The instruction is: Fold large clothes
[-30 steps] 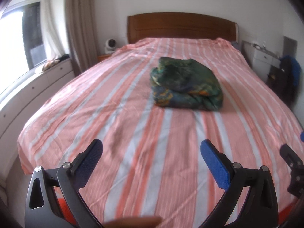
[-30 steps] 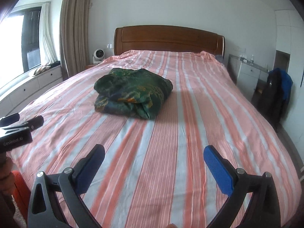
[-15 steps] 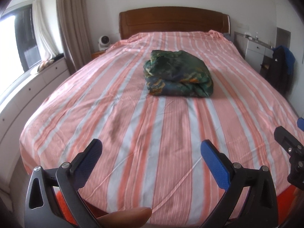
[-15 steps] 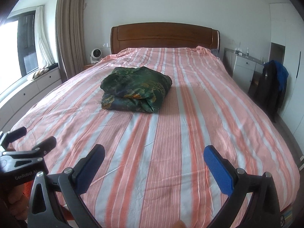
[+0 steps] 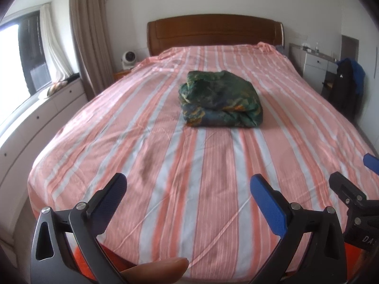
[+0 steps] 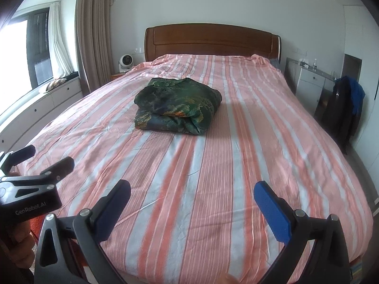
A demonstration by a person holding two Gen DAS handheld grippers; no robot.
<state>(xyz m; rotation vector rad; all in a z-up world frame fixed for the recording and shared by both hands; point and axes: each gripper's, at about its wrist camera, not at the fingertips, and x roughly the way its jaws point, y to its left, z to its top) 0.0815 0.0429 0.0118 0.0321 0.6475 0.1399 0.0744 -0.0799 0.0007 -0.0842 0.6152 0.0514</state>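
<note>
1. The left tool (image 5: pixel 187 196) and right tool (image 6: pixel 191 198) are held wide apart, empty, above the bed (image 5: pixel 165 156) foot edge.
2. The folded garment (image 5: pixel 220 99) is located mid-bed, with bare striped sheet all around it.

Home bedroom, striped-sheeted bed (image 5: pixel 165 165) with wooden headboard (image 6: pixel 210 40), curtained window (image 6: pixel 35 47), white dresser (image 6: pixel 308 85)
</note>
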